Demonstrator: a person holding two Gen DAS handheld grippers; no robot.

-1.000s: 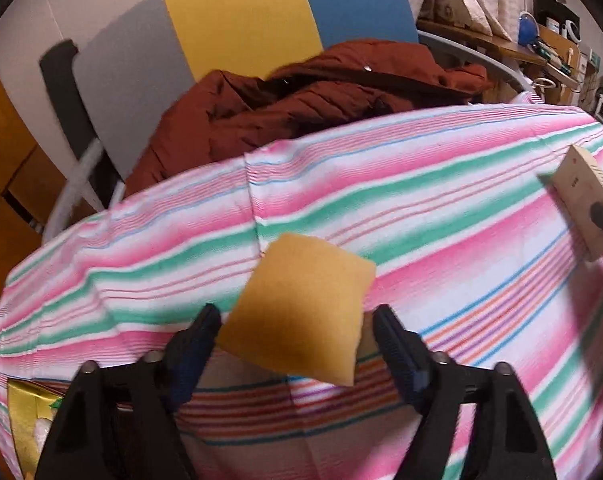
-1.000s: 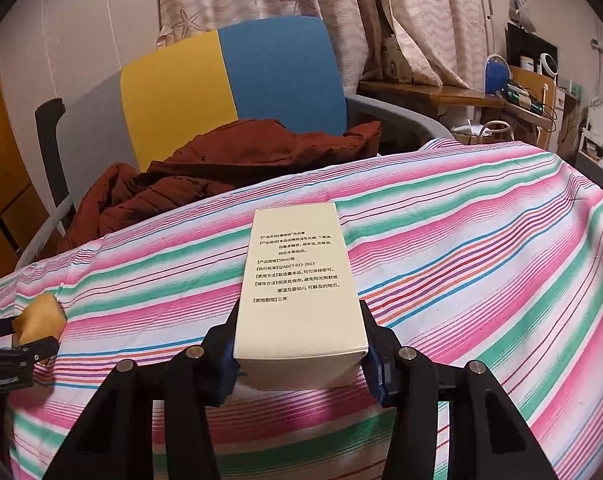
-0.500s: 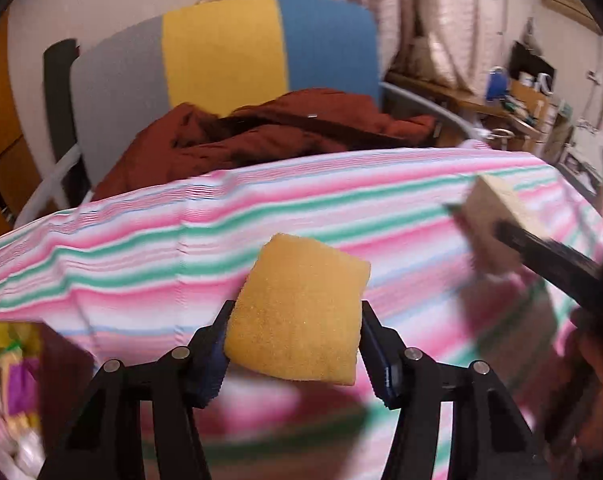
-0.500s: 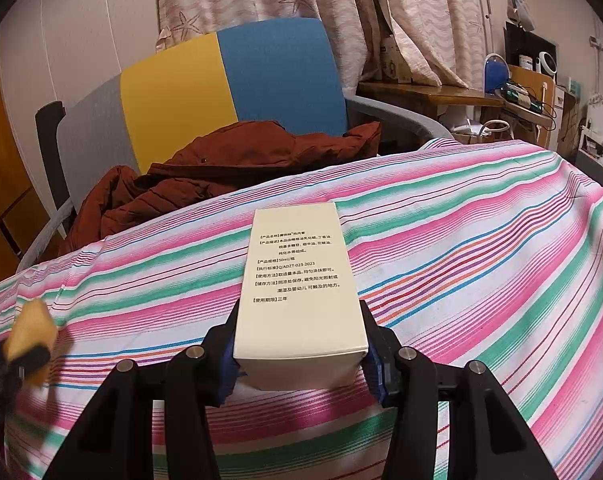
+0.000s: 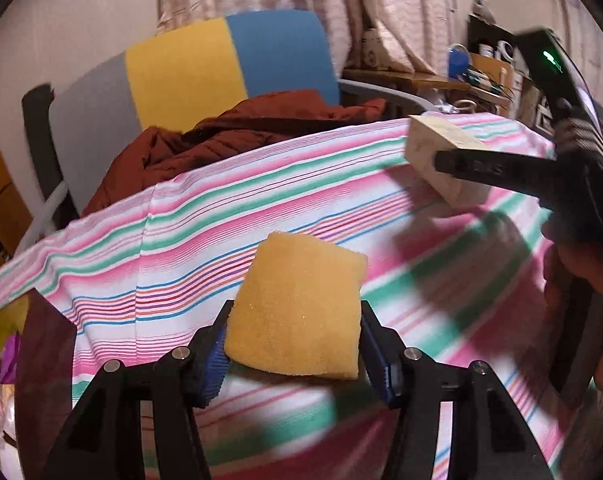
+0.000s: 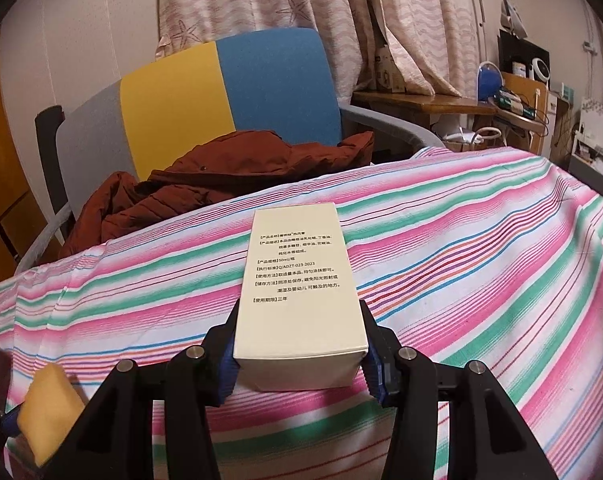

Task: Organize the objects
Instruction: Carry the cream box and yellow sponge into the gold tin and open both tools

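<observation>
My left gripper (image 5: 293,350) is shut on a yellow sponge (image 5: 297,312) and holds it above the striped tablecloth (image 5: 229,216). The sponge also shows at the lower left of the right wrist view (image 6: 49,412). My right gripper (image 6: 299,354) is shut on a cream carton with black print (image 6: 299,288), held above the cloth. The carton also shows at the upper right of the left wrist view (image 5: 441,156), with the right gripper's finger (image 5: 485,168) across it.
A dark red box (image 5: 45,364) with colourful packets stands at the table's left edge. Behind the table is a grey, yellow and blue chair (image 6: 205,100) with a rust-brown jacket (image 6: 221,176) on it. A cluttered desk (image 6: 501,108) stands at the back right.
My left gripper has closed on the sponge, lifted it and swung right, so the right gripper and carton look nearer. The right gripper has barely moved.
</observation>
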